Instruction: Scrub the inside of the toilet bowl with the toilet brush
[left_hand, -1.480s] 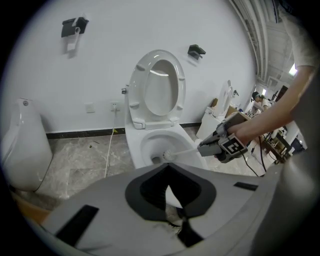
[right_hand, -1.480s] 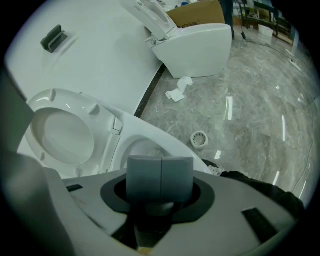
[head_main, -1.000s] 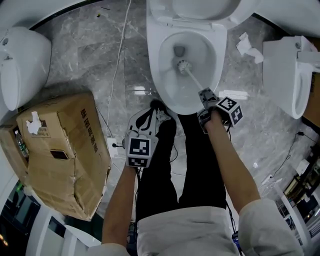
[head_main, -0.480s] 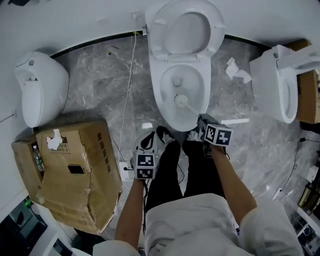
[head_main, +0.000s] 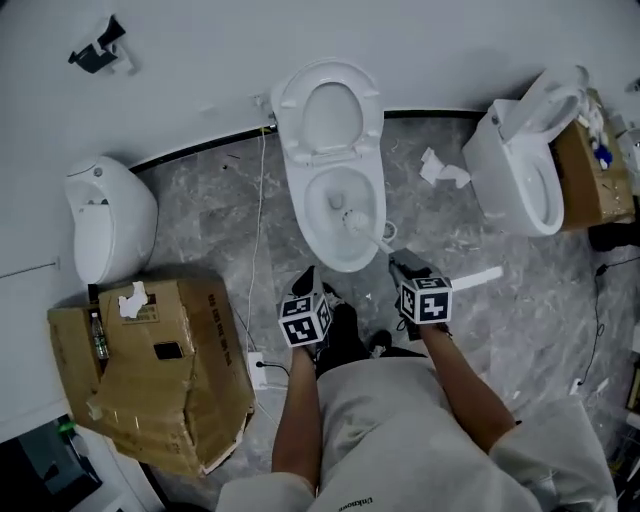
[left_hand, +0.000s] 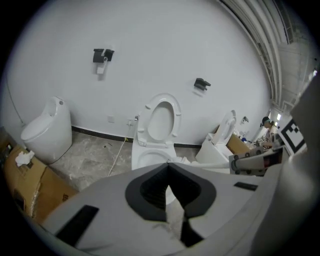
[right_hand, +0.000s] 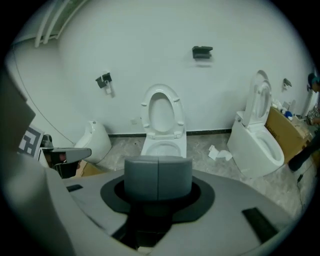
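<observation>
Toilet brush (head_main: 357, 221) — bristle head down inside the toilet bowl (head_main: 322, 205), toward its front. The long handle slants out over the front-right rim to the right gripper (head_main: 402, 264), whose jaws clamp its thick grey grip. Left gripper (left_hand: 168, 166) — tips together, empty, clear of the bowl.

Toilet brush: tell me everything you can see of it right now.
The brush has a round, pale bristle head on a thin, light stem, plastic by its look. The head sits within the open bowl of the middle toilet, toward its front. Whether it touches the porcelain cannot be told. The stem slants over the front rim to the right gripper, which is shut on what looks like its thick grey end. Nothing else touches it.
</observation>
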